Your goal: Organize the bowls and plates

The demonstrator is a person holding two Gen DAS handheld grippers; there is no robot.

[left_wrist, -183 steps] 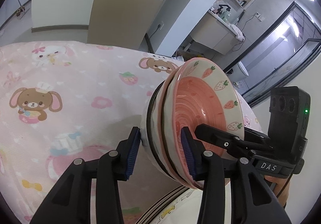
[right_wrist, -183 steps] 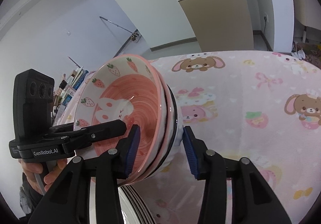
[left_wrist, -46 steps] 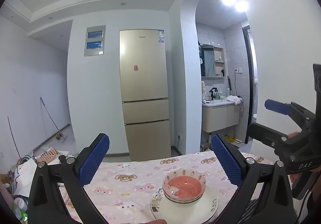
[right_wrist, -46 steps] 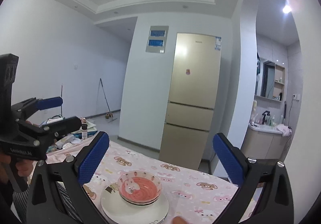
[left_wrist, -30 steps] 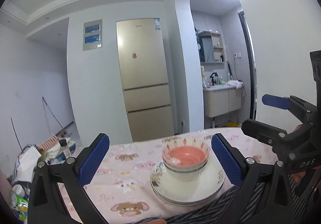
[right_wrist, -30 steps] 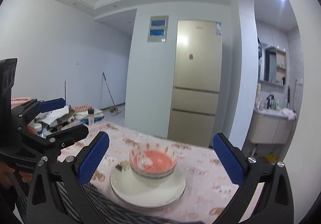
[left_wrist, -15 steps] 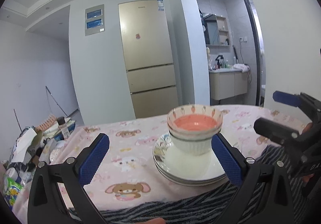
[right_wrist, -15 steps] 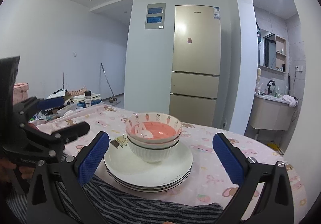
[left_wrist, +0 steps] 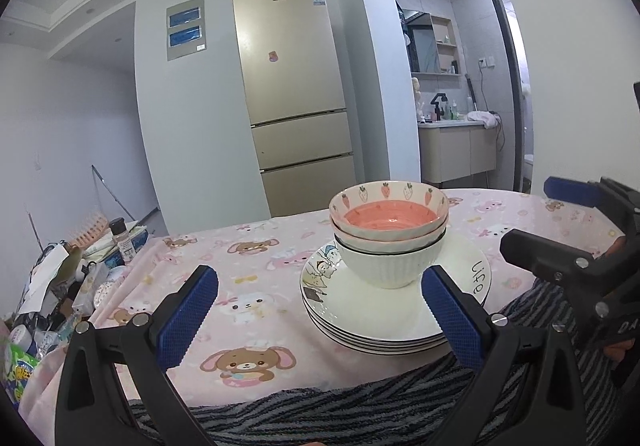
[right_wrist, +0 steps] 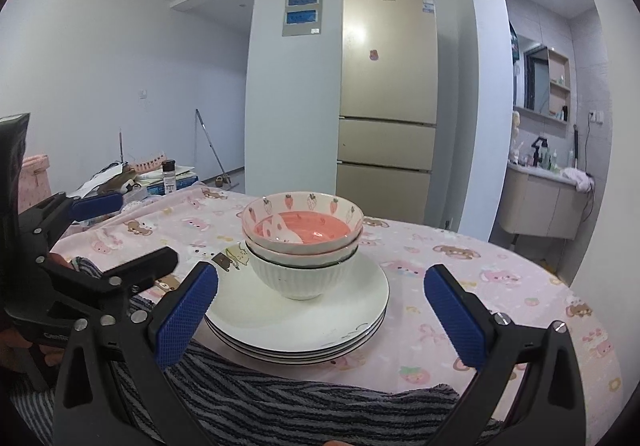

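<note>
Pink strawberry-patterned bowls [left_wrist: 389, 215] are nested on a white ribbed bowl [left_wrist: 390, 263], which stands on a stack of white plates [left_wrist: 372, 322]. The same stack of bowls [right_wrist: 302, 228] and plates [right_wrist: 280, 322] shows in the right wrist view. My left gripper [left_wrist: 320, 314] is wide open and empty, a little back from the plates. My right gripper [right_wrist: 320, 310] is wide open and empty at the near side of the plates. Each gripper also shows in the other's view, the right one [left_wrist: 568, 230] and the left one [right_wrist: 104, 238].
The table has a pink cartoon tablecloth [left_wrist: 248, 286] and a grey striped cloth [right_wrist: 280, 402] at its near edge. Clutter with a small bottle [left_wrist: 120, 240] lies at the left. A gold fridge [left_wrist: 292, 102] and a washbasin cabinet [right_wrist: 544, 214] stand behind.
Six seconds ago both grippers held the bowl stack; now both are wide open and withdrawn. In the last second the view has dropped and the stack has come closer.
</note>
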